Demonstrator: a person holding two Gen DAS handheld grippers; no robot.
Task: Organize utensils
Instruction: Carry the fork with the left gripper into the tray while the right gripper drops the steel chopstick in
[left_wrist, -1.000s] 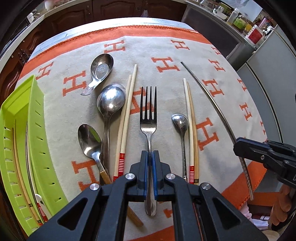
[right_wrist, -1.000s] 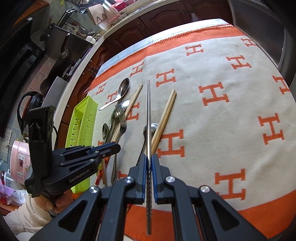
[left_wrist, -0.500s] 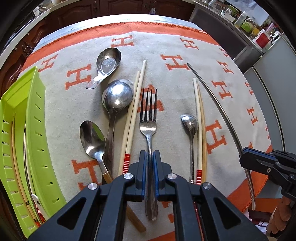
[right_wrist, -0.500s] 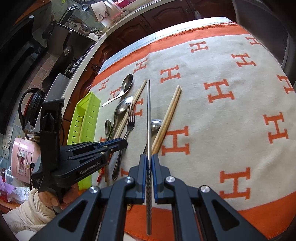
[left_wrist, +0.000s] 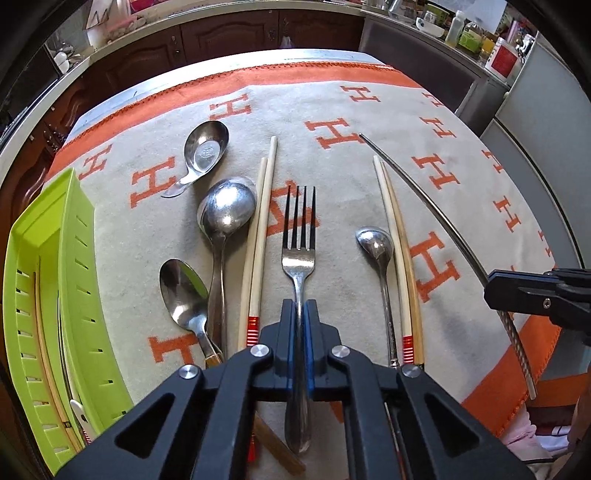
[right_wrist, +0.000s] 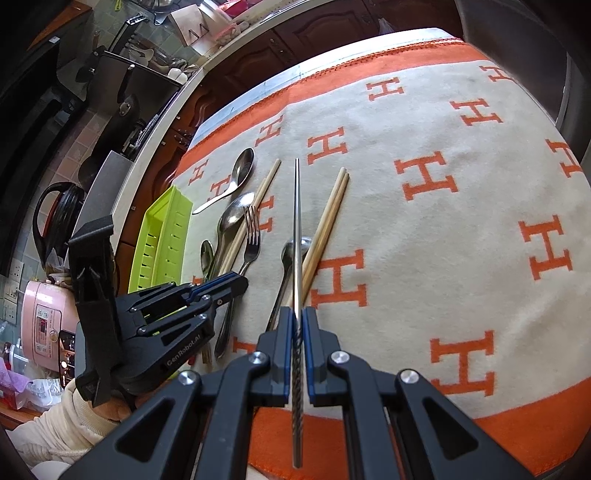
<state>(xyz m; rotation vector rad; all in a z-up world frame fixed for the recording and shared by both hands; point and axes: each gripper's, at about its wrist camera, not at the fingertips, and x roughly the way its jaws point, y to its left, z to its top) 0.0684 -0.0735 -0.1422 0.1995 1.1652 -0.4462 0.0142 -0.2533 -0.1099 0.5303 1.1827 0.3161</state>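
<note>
My left gripper (left_wrist: 299, 314) is shut on the handle of a steel fork (left_wrist: 299, 236), tines pointing away, just above the cloth. My right gripper (right_wrist: 298, 321) is shut on a metal chopstick (right_wrist: 297, 221) that points forward above the cloth; it also shows in the left wrist view (left_wrist: 436, 214). On the cloth lie a short soup spoon (left_wrist: 205, 151), a large spoon (left_wrist: 225, 218), a wood-handled spoon (left_wrist: 183, 291), a small spoon (left_wrist: 375, 243) and two pairs of wooden chopsticks (left_wrist: 260, 229) (left_wrist: 397, 243). A green utensil tray (left_wrist: 44, 280) stands at the left.
An orange-bordered cream cloth (right_wrist: 461, 221) with orange H marks covers the table. The tray holds chopsticks and a white-handled utensil (left_wrist: 79, 413). Dark cabinets (left_wrist: 221, 29) stand beyond the table's far edge. A pink cooker (right_wrist: 40, 317) and a kettle (right_wrist: 55, 214) stand at the left.
My left gripper has lifted and drawn back with the fork, so the view tilts up toward the far cabinets. My right gripper has risen slightly with the metal chopstick.
</note>
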